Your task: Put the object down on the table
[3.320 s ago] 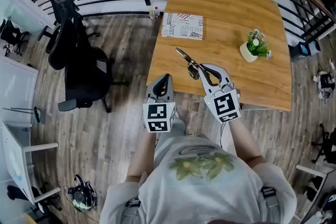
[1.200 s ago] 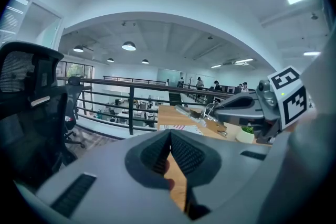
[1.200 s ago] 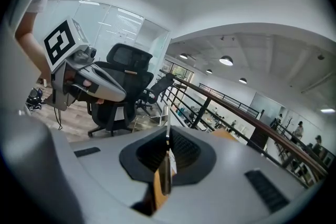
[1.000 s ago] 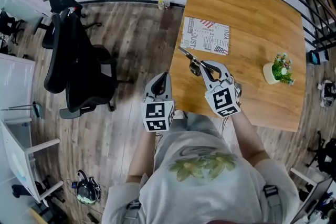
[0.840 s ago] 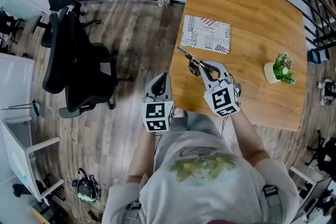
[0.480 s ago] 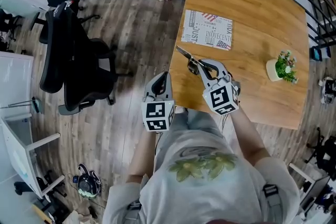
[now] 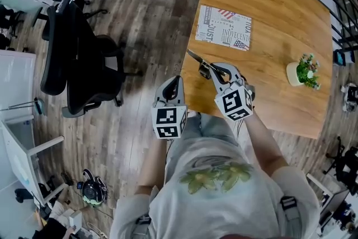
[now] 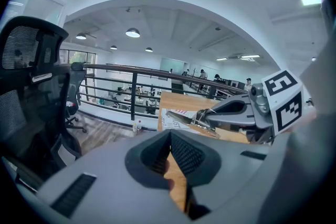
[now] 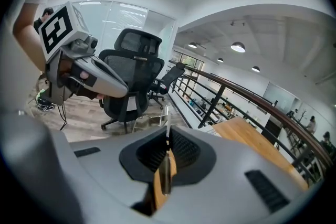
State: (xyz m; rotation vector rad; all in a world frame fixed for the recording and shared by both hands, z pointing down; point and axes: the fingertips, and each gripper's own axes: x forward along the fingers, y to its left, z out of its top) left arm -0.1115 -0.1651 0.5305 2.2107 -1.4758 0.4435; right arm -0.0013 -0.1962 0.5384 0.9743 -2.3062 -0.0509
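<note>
Head view: the right gripper (image 7: 212,69) carries a thin metal tool (image 7: 196,59) over the near left corner of the wooden table (image 7: 279,14), short of the printed sheet (image 7: 224,28). The left gripper (image 7: 177,81) hangs beside that corner.

Left gripper view: only here are its jaws seen, pressed together and empty.

Right gripper view: its jaws pinch the tool, seen edge-on.

Wood tbl (image 7: 274,3): mat (image 7: 224,25), potted plant (image 7: 304,71).

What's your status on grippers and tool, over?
Right gripper shut on metal tool; left gripper shut, empty. Tool over near corner of table, not released. Printed sheet and potted plant lie clear beyond.
</note>
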